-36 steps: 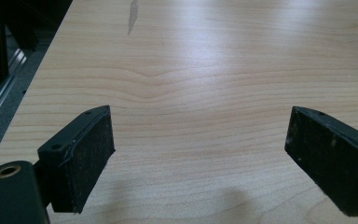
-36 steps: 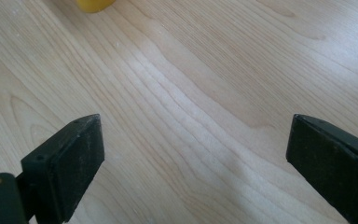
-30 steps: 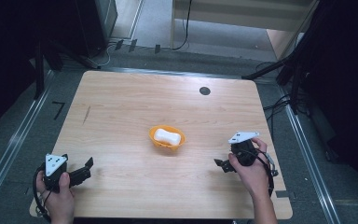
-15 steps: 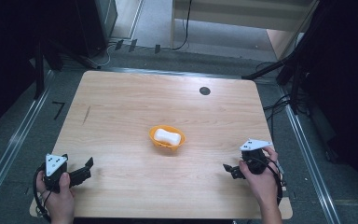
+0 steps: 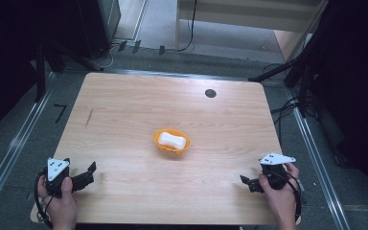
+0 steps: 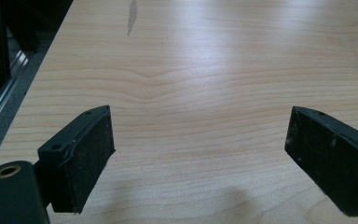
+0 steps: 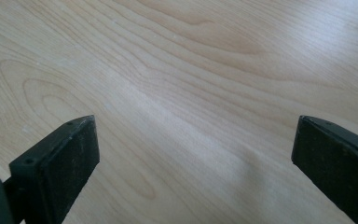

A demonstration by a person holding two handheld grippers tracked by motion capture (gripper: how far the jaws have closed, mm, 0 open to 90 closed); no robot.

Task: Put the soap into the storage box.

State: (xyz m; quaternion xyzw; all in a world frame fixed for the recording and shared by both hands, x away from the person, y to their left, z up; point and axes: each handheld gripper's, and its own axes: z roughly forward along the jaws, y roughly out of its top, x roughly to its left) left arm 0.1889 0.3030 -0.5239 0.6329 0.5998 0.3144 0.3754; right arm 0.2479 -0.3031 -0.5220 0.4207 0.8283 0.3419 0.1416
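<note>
An orange bowl (image 5: 165,145) sits at the middle of the wooden table (image 5: 124,115), and a white soap-like bar (image 5: 172,140) lies in it. My left gripper (image 5: 90,171) rests near the table's front left corner, held by a hand, jaws wide apart with nothing between them. Its pads (image 6: 81,158) frame bare wood. My right gripper (image 5: 247,183) sits near the front right corner, also held by a hand, open and empty. Bare wood lies between its pads (image 7: 63,170) too. Both grippers are well apart from the bowl.
A small dark round hole (image 5: 210,93) marks the table's far right part. A dark streak (image 5: 89,116) marks the wood at the left. Metal rails (image 5: 9,153) run along the floor on both sides, and cables (image 5: 287,103) lie past the right edge.
My right gripper has drawn back toward the front right corner of the table and lowered. The left gripper and the bowl have stayed put.
</note>
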